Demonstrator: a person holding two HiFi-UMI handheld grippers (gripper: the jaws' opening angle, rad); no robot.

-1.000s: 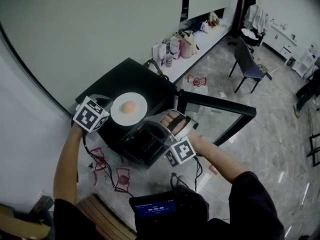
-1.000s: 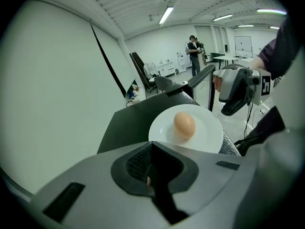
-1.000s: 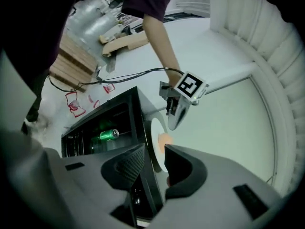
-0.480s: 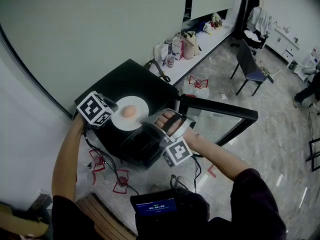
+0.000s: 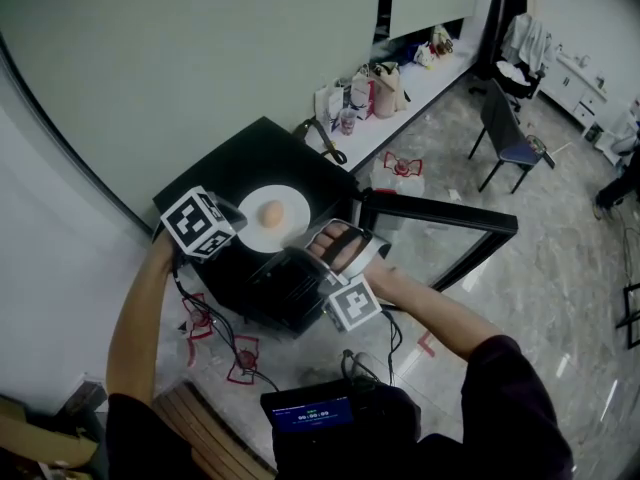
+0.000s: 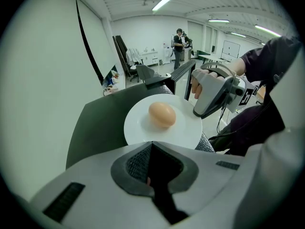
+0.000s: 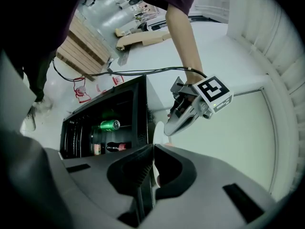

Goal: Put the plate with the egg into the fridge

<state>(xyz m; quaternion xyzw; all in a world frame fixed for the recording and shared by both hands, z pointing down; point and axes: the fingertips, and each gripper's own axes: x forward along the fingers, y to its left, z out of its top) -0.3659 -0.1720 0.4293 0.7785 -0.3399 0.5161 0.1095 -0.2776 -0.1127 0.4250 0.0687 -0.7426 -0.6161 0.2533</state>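
A white plate [image 5: 283, 196] with a brown egg [image 5: 271, 212] lies on top of the black fridge [image 5: 240, 158]. My right gripper [image 5: 298, 248] reaches the plate's near right rim. In the right gripper view the plate [image 7: 153, 168] runs edge-on between its jaws, which have just been closing and now pinch that rim. My left gripper [image 5: 238, 218] is at the plate's left rim. In the left gripper view its jaws [image 6: 151, 144] meet with nothing between them, right over the plate [image 6: 143, 125] near the egg [image 6: 162, 114].
The fridge door [image 5: 440, 230] hangs open to the right. Inside the fridge are a green can [image 7: 110, 124] and a bottle [image 7: 113, 147]. Cables [image 5: 215, 333] trail on the floor by a wooden bench [image 5: 205, 428]. Bags [image 5: 365, 90] line the wall ledge, and a chair [image 5: 505, 128] stands beyond.
My left gripper has moved right and down, up to the plate's left rim. My right gripper has stayed at the plate's other rim.
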